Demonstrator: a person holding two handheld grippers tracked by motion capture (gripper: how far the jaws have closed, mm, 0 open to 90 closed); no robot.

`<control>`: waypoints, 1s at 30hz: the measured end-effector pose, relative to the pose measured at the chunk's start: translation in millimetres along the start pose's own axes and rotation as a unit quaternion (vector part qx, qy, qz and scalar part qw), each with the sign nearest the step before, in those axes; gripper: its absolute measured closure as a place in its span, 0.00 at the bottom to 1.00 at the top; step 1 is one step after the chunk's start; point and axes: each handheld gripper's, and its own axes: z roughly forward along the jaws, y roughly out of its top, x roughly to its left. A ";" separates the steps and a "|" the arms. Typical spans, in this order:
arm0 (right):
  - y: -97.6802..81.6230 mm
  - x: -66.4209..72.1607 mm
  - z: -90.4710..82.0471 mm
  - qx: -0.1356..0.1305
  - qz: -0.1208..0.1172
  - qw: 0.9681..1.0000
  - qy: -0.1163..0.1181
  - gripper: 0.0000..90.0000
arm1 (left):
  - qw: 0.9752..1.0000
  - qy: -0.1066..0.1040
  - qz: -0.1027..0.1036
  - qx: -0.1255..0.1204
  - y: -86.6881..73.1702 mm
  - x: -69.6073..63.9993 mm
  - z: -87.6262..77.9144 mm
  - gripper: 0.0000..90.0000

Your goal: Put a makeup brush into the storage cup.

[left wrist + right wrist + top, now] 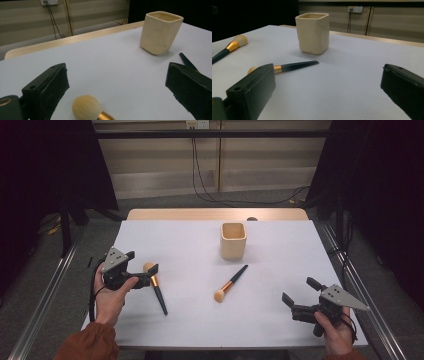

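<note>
Two makeup brushes with dark handles, gold ferrules and tan heads lie on the white table (280,250). The left brush (157,290) has its head (86,108) between the jaws of my left gripper (143,262), which stands open around it (116,72) without touching. The second brush (231,283) lies mid-table, its handle pointing toward a cream square cup (233,240) that stands upright farther back. My right gripper (298,290) is open and empty near the front right; its own view (327,72) looks at the cup (313,32) and the second brush (297,65).
A wooden strip (215,214) runs along the table's far edge. Metal rails (50,290) flank the table on both sides. Cables (210,195) trail on the floor behind. Bare tabletop lies between the cup and the right gripper.
</note>
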 end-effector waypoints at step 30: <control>-0.5 0.5 0.6 0.005 -0.002 1.000 0.004 0.00 | 0.958 0.026 -0.074 0.276 6.1 3.2 23.0 0.10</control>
